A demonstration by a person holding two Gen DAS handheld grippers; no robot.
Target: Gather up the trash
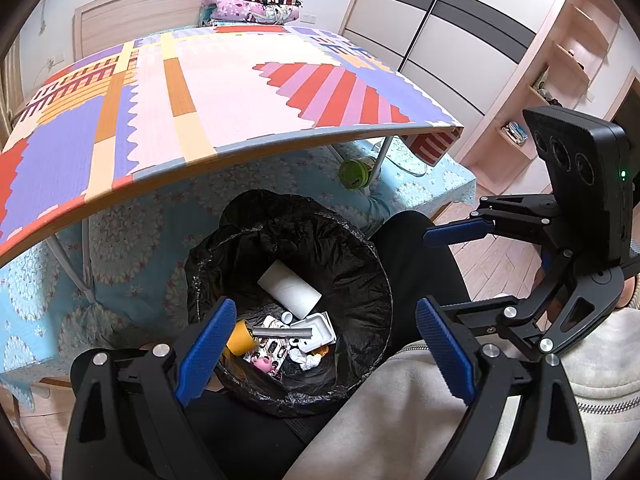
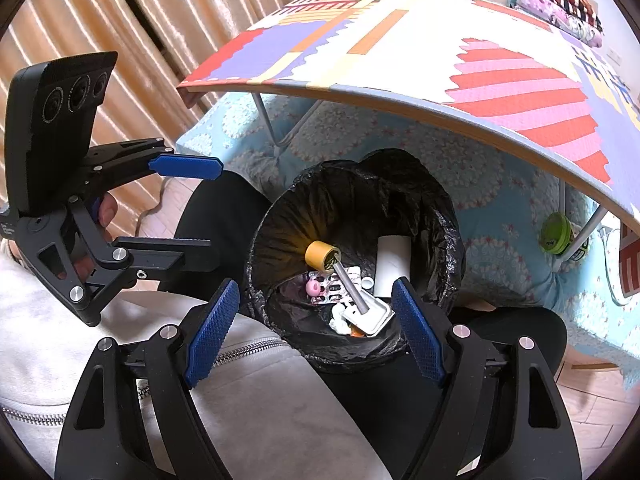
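Note:
A bin lined with a black bag (image 1: pixel 352 280) (image 2: pixel 352 208) stands on the floor between a person's knees. In it lie a white paper roll (image 1: pixel 290 286) (image 2: pixel 394 264), a yellow cap (image 1: pixel 240 338) (image 2: pixel 320 254), a grey stick (image 1: pixel 280 333) (image 2: pixel 352 288), a white tray (image 1: pixel 316 330) (image 2: pixel 372 314), a blister pack (image 2: pixel 330 288) and crumpled tissue (image 1: pixel 304 358). My left gripper (image 1: pixel 326 348) (image 2: pixel 216 208) hovers above the bin's near rim, open and empty. Beside it, my right gripper (image 2: pixel 316 332) (image 1: pixel 436 272) also hangs open over the rim, holding nothing.
A folding table with a colourful mat (image 1: pixel 224 92) (image 2: pixel 400 48) stands on a bed with a blue cover (image 1: pixel 132 240), overhanging the bin. A green round container (image 1: pixel 354 172) (image 2: pixel 554 234) lies under the table. Curtains (image 2: pixel 120 20) are on the left, a wardrobe (image 1: pixel 440 20) on the right.

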